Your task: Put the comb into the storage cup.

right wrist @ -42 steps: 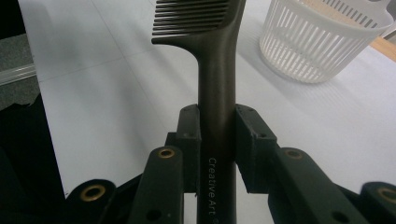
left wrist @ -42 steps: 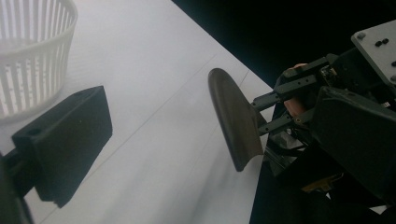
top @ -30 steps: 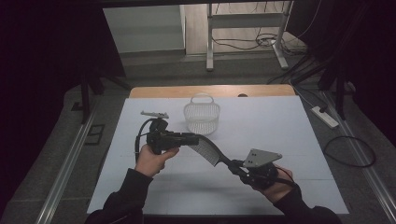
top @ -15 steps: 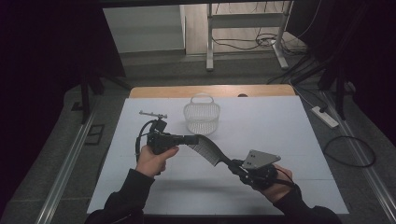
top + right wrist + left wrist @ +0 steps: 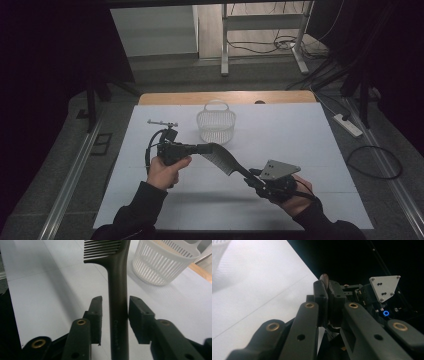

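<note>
A dark comb (image 5: 222,159) hangs above the white table cover (image 5: 300,140), spanning the gap between my two grippers. My left gripper (image 5: 200,148) is shut on the comb's toothed end. In the left gripper view the comb's tip (image 5: 325,280) pokes up between the closed pads of that gripper (image 5: 327,290). My right gripper (image 5: 251,176) sits around the comb's handle (image 5: 117,302). Its jaws have just been opening, and its pads (image 5: 96,315) stand slightly off the handle on either side in the right gripper view (image 5: 115,305).
A white slatted basket (image 5: 216,125) with a handle stands on the table cover just behind the comb, also in the right gripper view (image 5: 162,262). A bare wooden strip (image 5: 280,97) runs along the far edge. Cables and a power strip (image 5: 348,125) lie on the floor.
Both hands stay in place. The left jaws have closed onto the comb's toothed end, and the comb still spans between the two grippers.
</note>
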`<state>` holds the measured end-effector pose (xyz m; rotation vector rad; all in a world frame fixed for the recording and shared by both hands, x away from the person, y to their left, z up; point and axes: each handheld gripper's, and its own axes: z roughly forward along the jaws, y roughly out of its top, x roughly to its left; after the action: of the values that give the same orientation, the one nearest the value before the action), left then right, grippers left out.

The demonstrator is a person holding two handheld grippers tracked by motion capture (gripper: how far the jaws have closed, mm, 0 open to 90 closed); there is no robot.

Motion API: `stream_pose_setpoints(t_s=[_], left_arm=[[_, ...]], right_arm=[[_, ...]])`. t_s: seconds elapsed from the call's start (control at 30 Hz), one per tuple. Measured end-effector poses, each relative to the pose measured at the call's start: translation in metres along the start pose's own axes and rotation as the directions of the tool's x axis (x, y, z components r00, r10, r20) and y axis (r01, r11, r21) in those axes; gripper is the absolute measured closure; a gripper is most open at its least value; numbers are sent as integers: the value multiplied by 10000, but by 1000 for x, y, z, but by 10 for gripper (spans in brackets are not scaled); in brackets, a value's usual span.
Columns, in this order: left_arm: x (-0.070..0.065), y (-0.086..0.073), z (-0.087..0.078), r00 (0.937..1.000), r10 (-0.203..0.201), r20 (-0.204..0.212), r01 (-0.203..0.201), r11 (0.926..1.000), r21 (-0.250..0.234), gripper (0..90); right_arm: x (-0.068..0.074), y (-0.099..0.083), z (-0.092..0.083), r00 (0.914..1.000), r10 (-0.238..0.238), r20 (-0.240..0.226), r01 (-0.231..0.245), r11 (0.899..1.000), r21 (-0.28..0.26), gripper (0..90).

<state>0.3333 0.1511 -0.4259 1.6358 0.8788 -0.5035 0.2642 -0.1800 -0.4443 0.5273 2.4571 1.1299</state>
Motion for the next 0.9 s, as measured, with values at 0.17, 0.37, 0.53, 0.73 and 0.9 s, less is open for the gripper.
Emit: stream_pose_setpoints(t_s=[0.17,0.37,0.53,0.73,0.9], left_arm=[[-1,0,-2,10000,24,-45,-25,9999,-153,862],[-2,2,-8,9999,112,-124,-117,9991,-406,861],[-2,3,-11,9995,174,-251,-189,9982,-575,861],[-5,5,-15,9982,347,-480,-378,9971,-655,861],[-7,8,-20,9955,569,-753,-619,9959,-663,861]], right_arm=[[-1,0,0,10000,98,-14,-98,10000,0,574],[-5,-1,0,9989,467,20,-467,9989,49,457],[-9,-1,0,9963,854,-132,-851,9961,243,314],[-17,-3,-2,9878,1524,-309,-1502,9866,633,205],[-24,-6,-5,9818,1871,-337,-1845,9804,694,131]])
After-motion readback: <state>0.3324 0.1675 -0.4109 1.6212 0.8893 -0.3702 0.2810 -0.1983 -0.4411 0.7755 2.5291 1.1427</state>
